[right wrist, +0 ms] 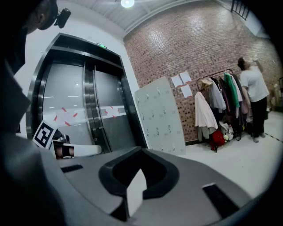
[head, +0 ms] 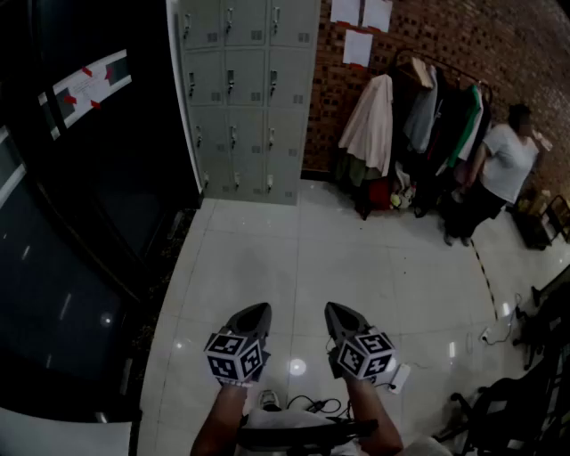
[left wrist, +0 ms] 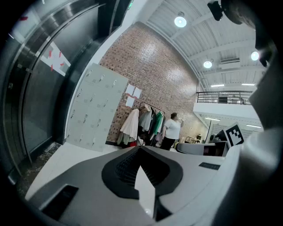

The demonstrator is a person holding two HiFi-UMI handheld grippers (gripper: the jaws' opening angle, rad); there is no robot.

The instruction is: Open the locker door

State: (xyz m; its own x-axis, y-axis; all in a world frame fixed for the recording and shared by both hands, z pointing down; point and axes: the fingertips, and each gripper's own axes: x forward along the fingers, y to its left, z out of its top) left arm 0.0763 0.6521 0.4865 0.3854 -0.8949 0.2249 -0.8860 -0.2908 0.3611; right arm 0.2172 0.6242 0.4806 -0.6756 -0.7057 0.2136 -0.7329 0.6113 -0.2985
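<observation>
— So, where is the locker bank (head: 245, 98)?

— Up between eleven and twelve o'clock in the head view. Its right end is next to the brick wall (head: 499, 44), and the pale tiled floor (head: 294, 254) keeps it well apart from both tongs.

— Which way does it run?

— It stands upright, long axis top to bottom. Three columns of grey doors show, and their fronts face out into the room, toward us. Every door I can see lies flush and closed, with a small handle near its left edge.

— And the tongs?

— The left tongs (head: 256, 312) sit near seven o'clock and the right tongs (head: 336, 310) near five. They are side by side, noses aimed up toward twelve. In its own view each pair has its tips pressed together and holds nothing.

— What surrounds the lockers?

— Dark glass doors (head: 71, 223) fill the nine o'clock side. A clothes rack (head: 427, 116) hangs full at one to two o'clock, and a person in a white top (head: 506, 160) stands just beside it near three. White papers (head: 361, 27) are stuck on the bricks at twelve.
</observation>
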